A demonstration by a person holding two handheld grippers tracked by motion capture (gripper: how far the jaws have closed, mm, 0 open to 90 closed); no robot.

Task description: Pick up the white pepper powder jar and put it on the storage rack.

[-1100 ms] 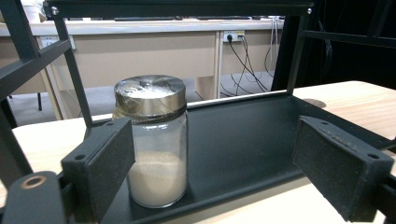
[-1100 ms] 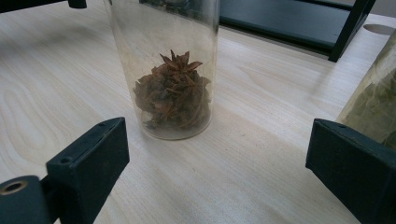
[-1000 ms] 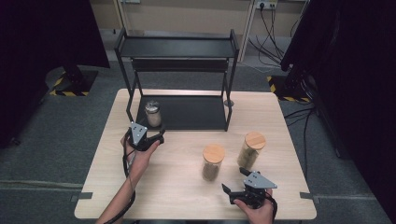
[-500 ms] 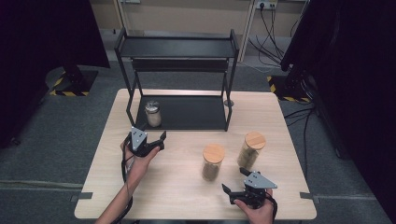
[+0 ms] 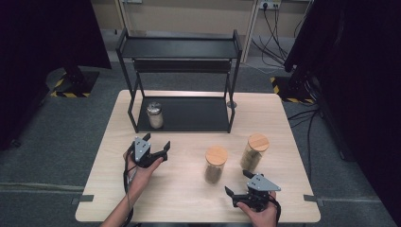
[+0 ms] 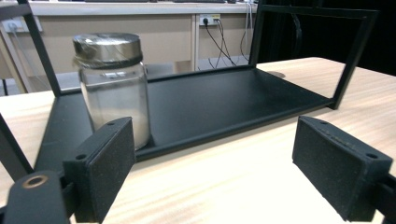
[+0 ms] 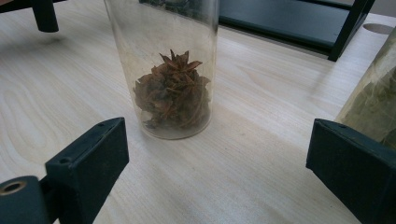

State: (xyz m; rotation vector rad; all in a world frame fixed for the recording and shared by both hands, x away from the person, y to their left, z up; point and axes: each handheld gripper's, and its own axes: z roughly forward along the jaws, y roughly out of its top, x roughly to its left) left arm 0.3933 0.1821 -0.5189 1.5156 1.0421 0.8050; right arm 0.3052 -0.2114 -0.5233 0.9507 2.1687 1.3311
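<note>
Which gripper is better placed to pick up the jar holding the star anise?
Right. The right gripper is open and sits just in front of the star anise jar, which stands between its jaws in the right gripper view. The left gripper, also open, faces the metal-lidded jar on the shelf.

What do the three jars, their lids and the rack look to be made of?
Jar on the rack: clear glass, probably; shiny, likely metal lid. Star anise jar and second tall jar: see-through walls, glass or clear plastic; pale flat lids, seemingly wood or bamboo. Rack: thin black bars and tray, apparently matte painted metal.
</note>
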